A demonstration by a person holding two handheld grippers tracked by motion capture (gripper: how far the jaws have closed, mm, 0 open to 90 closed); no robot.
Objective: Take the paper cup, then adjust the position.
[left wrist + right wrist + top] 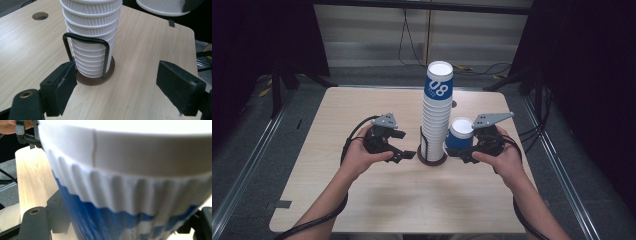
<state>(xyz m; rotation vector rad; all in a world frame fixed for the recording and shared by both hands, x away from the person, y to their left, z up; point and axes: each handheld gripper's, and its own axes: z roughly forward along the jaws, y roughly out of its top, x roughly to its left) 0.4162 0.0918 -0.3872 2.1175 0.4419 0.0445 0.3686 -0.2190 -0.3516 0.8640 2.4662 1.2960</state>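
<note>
A tall stack of white ribbed paper cups (436, 120), the top one banded blue with "08", stands in a round brown holder (432, 159) with a black wire loop (86, 41) at mid-table. My left gripper (403, 145) is open just left of the holder's base; in the left gripper view its jaws stand wide apart in front of the stack (91, 37), touching nothing. My right gripper (466, 152) is shut on a single blue-and-white cup (460, 133), held upright just right of the stack. In the right gripper view that cup (130, 182) sits between the jaws.
The light wooden table (362, 200) has a small round hole (454, 104) behind the stack. Black curtains and stands flank both sides, and cables lie on the floor at the back. The front half of the table is bare wood.
</note>
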